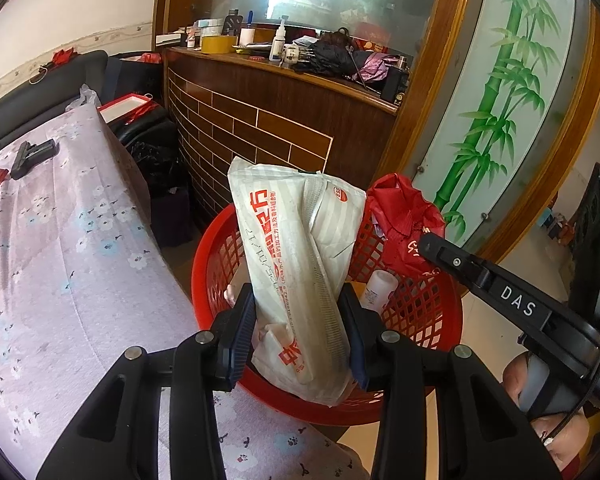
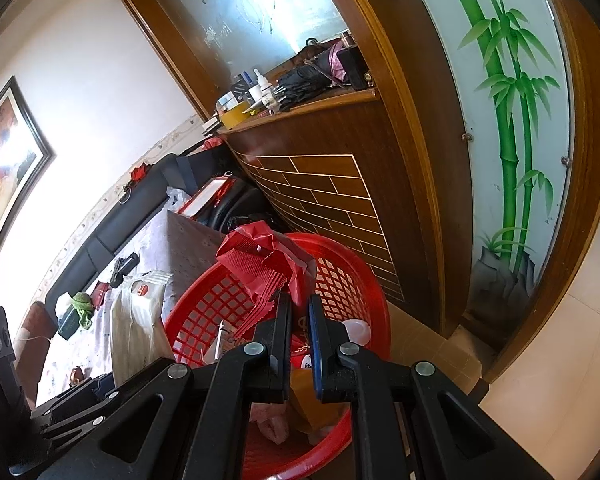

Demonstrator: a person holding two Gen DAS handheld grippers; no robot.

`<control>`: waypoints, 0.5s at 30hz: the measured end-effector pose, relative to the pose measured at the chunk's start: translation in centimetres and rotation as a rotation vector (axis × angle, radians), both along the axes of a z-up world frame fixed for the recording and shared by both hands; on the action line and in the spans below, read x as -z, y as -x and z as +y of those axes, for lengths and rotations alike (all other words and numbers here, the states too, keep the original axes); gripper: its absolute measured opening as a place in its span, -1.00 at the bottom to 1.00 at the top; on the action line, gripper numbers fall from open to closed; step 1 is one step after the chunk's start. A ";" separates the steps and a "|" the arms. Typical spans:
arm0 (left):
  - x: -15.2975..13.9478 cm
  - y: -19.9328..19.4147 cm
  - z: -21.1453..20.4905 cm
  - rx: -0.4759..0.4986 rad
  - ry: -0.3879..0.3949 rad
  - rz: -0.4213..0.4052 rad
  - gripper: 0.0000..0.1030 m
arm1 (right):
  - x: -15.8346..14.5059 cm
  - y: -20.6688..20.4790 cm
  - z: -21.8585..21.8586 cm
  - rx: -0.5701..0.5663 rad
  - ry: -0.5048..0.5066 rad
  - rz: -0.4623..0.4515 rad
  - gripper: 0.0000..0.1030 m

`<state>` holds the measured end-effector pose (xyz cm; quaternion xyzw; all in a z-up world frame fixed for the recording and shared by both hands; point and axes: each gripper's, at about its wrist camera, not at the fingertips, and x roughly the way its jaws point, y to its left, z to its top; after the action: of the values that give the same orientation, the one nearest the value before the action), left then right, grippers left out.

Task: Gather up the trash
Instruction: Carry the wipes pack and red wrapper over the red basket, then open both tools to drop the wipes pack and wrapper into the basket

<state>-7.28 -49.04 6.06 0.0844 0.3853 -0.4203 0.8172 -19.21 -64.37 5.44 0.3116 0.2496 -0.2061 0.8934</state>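
Left wrist view: the left gripper (image 1: 300,332) pinches a white wrapper (image 1: 300,256) with red print between its two fingers (image 1: 240,332), the pads pressing on the packet's lower part on either side; the packet rises tilted beyond the fingertips, over the near rim of a red basket (image 1: 440,316) with lattice walls; in the basket, ahead of the right-hand finger, lies a small white bottle (image 1: 376,284), and beyond it a crumpled red wrapper (image 1: 404,220); the right gripper (image 1: 428,242) enters from the right edge, its tip at that red wrapper (a hand (image 1: 540,400) shows at its handle, lower right); to the left of the fingers spreads a flowered cloth (image 1: 60,260) bearing a black clip-like object (image 1: 32,154); farther ahead stands a wooden counter (image 1: 284,120) crowded with small items, and to its right a glass panel painted with bamboo (image 1: 500,92).

Right wrist view: the right gripper (image 2: 300,304) has its fingers (image 2: 284,320) drawn close together, nipping the lower edge of the red wrapper (image 2: 264,260), which stands up just beyond the fingertips above the red basket (image 2: 204,320); left of the fingers the white wrapper (image 2: 136,320) appears upright beside the basket rim, with the left gripper (image 2: 96,388) below it; the basket rests beside the flowered cloth (image 2: 160,240).
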 end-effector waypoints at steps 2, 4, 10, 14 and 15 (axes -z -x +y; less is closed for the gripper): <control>0.0 0.0 0.0 0.001 0.000 0.001 -0.24 | 0.0 -0.1 0.1 0.001 0.001 0.002 -0.79; 0.1 0.0 0.0 0.002 -0.001 -0.002 -0.24 | -0.1 -0.2 0.1 0.006 0.003 0.003 -0.79; 0.1 0.1 0.0 0.005 -0.003 -0.002 -0.22 | 0.0 -0.2 0.0 0.009 0.003 0.004 -0.79; 0.2 0.2 -0.1 0.009 -0.006 -0.008 -0.10 | 0.0 -0.2 0.1 0.013 0.004 0.004 -0.78; 0.2 0.2 -0.1 0.008 -0.006 -0.012 -0.04 | 0.0 -0.1 0.1 0.012 0.003 0.005 -0.77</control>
<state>-7.52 -49.14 5.85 0.0908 0.3814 -0.4219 0.8175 -19.08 -64.30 5.46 0.3112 0.2496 -0.2128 0.8920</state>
